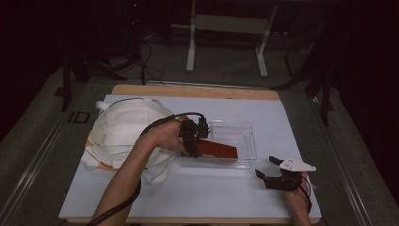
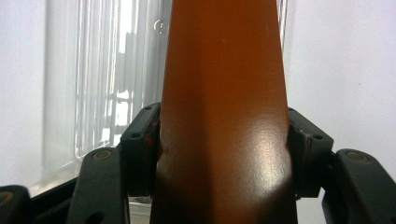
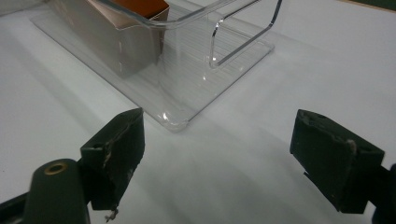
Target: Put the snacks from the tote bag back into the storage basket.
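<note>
Orange box (image 2: 224, 93), no readable label

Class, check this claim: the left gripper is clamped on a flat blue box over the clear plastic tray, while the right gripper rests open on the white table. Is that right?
Not quite. The flat box is orange-brown, not blue, as the left gripper view shows. The rest stands: the left gripper is clamped on it over the clear plastic tray, and the right gripper rests open on the white table.

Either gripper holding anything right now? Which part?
The left gripper is clamped on the orange box, pads on its two side faces near one end, over the clear bin. The right gripper is open, holding nothing.
</note>
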A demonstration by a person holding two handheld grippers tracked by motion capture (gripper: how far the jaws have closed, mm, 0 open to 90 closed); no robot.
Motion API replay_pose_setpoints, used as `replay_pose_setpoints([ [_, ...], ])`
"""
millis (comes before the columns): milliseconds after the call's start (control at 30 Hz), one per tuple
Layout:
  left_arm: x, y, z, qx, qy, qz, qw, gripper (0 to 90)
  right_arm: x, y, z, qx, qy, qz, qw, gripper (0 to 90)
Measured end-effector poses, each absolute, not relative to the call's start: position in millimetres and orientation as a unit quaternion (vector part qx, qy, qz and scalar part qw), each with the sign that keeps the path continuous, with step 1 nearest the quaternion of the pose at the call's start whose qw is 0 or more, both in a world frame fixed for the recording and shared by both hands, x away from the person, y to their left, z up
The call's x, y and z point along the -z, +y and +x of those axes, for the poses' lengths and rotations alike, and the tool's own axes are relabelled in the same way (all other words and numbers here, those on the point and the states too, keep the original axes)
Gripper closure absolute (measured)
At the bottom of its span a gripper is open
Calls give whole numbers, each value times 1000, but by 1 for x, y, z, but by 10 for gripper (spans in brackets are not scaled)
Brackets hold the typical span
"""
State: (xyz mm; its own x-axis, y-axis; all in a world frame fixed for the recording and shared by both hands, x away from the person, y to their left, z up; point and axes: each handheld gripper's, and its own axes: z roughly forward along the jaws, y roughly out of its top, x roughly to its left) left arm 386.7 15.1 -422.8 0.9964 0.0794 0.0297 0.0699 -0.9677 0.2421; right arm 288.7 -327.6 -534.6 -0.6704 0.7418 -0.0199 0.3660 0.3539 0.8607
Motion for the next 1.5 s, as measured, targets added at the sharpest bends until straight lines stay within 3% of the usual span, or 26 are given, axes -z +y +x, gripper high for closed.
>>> replay_pose_setpoints([
  [467,421,22,387,-15,45,991,126,370,535,-328,289,-449,796,347,208,180],
  [1500,387,99,382,-66,127,947,288,427,535,-327,289,-447,797,347,211,180],
])
